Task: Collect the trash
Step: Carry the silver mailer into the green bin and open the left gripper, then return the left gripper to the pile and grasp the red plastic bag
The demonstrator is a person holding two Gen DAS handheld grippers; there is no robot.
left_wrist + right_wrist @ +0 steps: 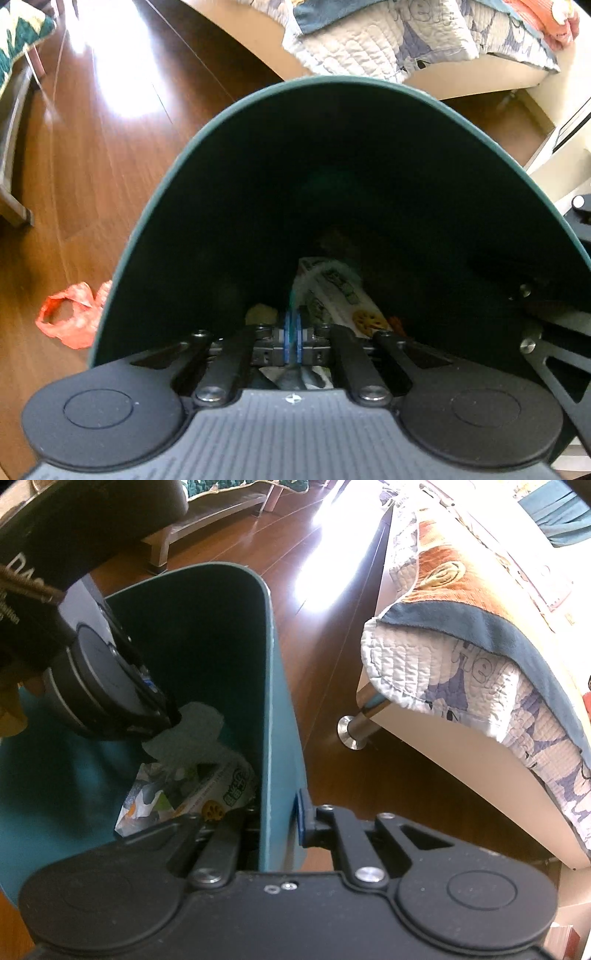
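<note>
Upright teal bin (pixel 280 709) on wood floor, printed wrappers (pixel 207 790) inside; crumpled orange-red bag (pixel 70 317) just beside it.

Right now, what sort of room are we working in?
Most likely a bedroom: a bed draped with a quilt stands on a wood floor, beside the teal bin.

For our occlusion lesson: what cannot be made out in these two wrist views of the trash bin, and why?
Left wrist: inside the bin beyond the printed wrapper, lost in shadow.
Left wrist: part of the red bag, behind the bin's wall.
Left wrist: the sliver between the left gripper's pads, blurred.
Right wrist: the right gripper's inner finger, behind the bin wall.
</note>
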